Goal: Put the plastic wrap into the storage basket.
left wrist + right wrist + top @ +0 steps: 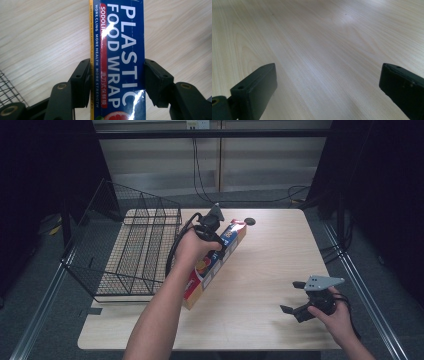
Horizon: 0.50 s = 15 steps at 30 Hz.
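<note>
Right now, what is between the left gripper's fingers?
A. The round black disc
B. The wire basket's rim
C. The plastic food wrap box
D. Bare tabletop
C: in the left gripper view the left gripper has one finger on each long side of the plastic food wrap box.

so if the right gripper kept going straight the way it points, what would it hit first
Probably just the bare table. The right gripper has its jaws wide apart with nothing between them, and only wood grain lies ahead. In the high view it points left, roughly toward the plastic wrap box, though depth is unclear.
</note>
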{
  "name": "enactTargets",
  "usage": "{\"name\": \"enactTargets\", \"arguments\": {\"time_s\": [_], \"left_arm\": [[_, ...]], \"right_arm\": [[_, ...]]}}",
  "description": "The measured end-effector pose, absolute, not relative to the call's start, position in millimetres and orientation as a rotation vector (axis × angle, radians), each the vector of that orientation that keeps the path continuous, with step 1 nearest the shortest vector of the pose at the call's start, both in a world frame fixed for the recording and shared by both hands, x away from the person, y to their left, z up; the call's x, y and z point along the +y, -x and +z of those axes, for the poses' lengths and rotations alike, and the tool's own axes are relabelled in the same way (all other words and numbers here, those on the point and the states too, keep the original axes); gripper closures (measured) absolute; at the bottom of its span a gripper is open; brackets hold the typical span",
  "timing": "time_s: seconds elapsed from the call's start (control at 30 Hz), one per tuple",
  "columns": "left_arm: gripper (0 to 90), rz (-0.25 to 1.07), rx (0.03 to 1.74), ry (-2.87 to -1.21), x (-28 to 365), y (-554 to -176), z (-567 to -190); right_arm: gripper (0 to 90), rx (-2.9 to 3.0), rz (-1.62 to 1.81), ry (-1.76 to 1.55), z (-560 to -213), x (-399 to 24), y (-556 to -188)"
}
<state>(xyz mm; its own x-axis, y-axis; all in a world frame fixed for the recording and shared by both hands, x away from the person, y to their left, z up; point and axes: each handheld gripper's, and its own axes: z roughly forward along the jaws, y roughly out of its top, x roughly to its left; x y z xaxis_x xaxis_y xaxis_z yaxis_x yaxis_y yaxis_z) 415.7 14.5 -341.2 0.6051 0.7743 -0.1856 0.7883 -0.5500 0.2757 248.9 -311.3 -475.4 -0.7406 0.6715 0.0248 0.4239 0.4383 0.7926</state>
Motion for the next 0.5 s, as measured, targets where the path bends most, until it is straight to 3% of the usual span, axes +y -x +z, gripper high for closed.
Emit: {"name": "enactTargets", "arguments": {"time_s": [0.5], "left_arm": [[44.0,-0.057,1.300,-2.493,25,-416,-329]], "right_arm": [[0.5,2.405,1.194,-0.940,-476,-311,-248]]}}
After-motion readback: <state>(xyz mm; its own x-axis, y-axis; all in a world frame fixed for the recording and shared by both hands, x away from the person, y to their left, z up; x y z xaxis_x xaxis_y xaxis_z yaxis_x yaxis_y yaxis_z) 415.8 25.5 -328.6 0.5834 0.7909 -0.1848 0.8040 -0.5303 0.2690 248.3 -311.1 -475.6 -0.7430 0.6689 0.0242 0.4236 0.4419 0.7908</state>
